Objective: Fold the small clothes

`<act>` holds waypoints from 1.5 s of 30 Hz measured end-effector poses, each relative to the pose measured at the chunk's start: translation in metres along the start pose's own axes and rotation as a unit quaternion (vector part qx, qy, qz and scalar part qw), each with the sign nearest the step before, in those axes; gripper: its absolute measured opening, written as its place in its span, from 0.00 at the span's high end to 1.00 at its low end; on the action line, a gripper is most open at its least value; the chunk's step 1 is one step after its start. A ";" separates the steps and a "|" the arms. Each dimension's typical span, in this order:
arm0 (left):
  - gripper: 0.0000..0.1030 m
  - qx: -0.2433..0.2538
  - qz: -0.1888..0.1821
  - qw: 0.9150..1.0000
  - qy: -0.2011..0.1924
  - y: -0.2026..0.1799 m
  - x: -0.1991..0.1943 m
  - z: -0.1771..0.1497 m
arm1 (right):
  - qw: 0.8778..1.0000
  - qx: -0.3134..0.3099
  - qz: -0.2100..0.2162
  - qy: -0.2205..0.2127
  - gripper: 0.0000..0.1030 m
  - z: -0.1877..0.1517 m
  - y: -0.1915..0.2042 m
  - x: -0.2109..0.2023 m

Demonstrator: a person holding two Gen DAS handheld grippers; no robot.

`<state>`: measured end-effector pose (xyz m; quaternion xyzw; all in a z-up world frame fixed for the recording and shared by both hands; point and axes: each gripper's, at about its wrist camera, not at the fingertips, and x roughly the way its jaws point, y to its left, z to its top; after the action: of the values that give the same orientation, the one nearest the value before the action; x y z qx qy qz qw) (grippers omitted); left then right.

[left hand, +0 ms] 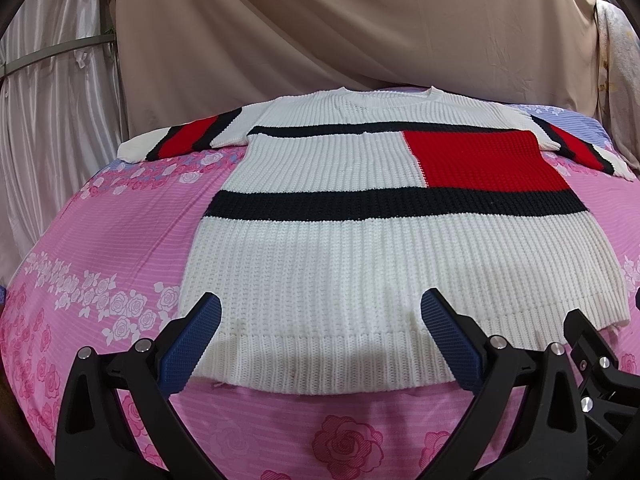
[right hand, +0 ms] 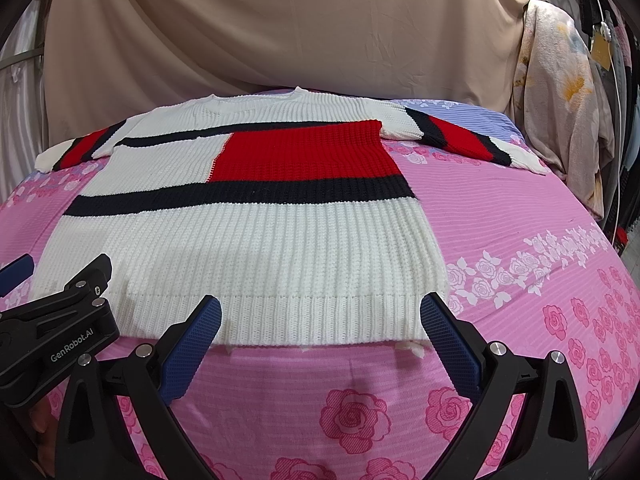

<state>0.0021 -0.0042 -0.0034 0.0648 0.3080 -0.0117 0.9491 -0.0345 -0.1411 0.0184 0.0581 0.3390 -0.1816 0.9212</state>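
A white knit sweater (left hand: 360,248) with red and navy blocks lies flat on the pink rose-print bed (left hand: 100,240), neckline at 12 o'clock. Left tool (left hand: 320,344) and right tool (right hand: 320,340) hover released over its hem at 6 o'clock.

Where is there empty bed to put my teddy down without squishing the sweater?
Bare pink sheet lies right of the sweater, between its side edge and the bed's edge. Another bare patch lies left of it, under the sleeve. Near the hem it is crowded: the open left gripper and open right gripper hover there.
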 end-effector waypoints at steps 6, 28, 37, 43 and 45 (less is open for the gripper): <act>0.05 0.000 0.001 1.000 0.000 0.000 0.000 0.000 | 1.000 0.000 0.000 0.000 0.05 0.000 0.001 0.000; 0.05 -0.027 -0.042 0.998 -0.039 0.046 0.021 0.068 | 0.986 0.164 -0.035 0.022 0.05 0.126 -0.256 0.128; 0.05 -0.037 -0.013 0.999 -0.002 0.074 0.081 0.114 | 0.943 0.322 -0.060 0.063 0.14 0.169 -0.387 0.247; 0.05 -0.056 -0.003 0.998 0.007 0.088 0.110 0.127 | 0.940 0.336 -0.050 0.043 0.81 0.210 -0.383 0.278; 0.05 -0.051 0.005 0.999 0.004 0.088 0.114 0.131 | 0.949 0.313 -0.028 0.001 0.83 0.242 -0.355 0.267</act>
<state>0.1761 0.0681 0.0451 0.0183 0.3112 0.0094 0.9501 0.1671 -0.6054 0.0363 0.3337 0.2677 -0.3044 0.8511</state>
